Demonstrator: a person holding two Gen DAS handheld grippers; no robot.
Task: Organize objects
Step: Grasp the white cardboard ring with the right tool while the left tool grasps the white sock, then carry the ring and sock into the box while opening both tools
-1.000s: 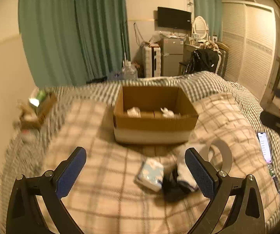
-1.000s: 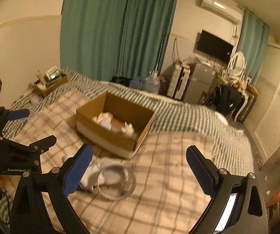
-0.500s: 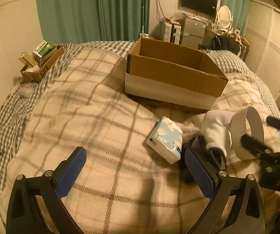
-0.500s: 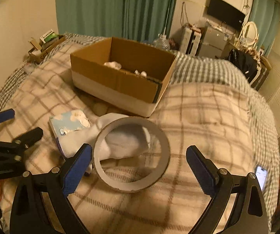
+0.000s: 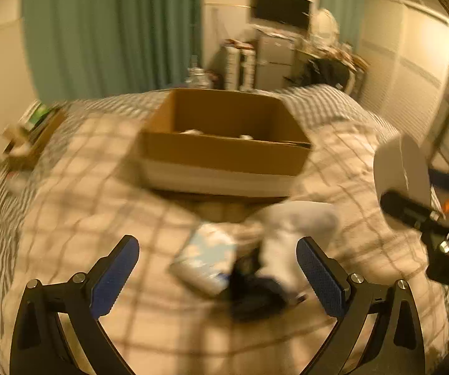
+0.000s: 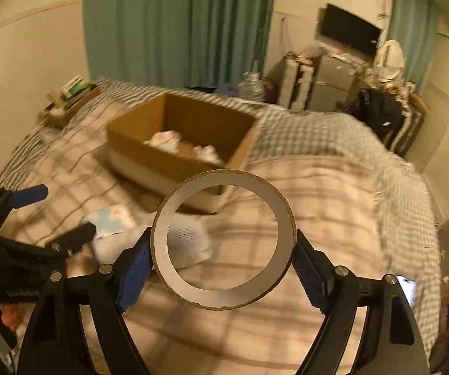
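Note:
My right gripper (image 6: 222, 265) is shut on a wide cardboard tape ring (image 6: 177, 268) and holds it above the plaid blanket; the ring also shows at the right of the left wrist view (image 5: 401, 168). My left gripper (image 5: 218, 268) is open and empty over a blue-and-white tissue pack (image 5: 205, 259), a white sock (image 5: 290, 225) and a dark cloth (image 5: 255, 297). An open cardboard box (image 6: 177, 162) with white crumpled items inside stands further back on the bed; it also shows in the left wrist view (image 5: 224, 153).
A small open carton (image 6: 71, 100) with packets sits at the bed's far left edge. A phone (image 6: 407, 287) lies at the right edge of the bed. Green curtains, a water bottle (image 6: 252, 86) and cluttered furniture stand behind the bed.
My right gripper has shut on the tape ring and lifted it off the blanket. My left gripper has tilted up so the box looks nearer; it stays open.

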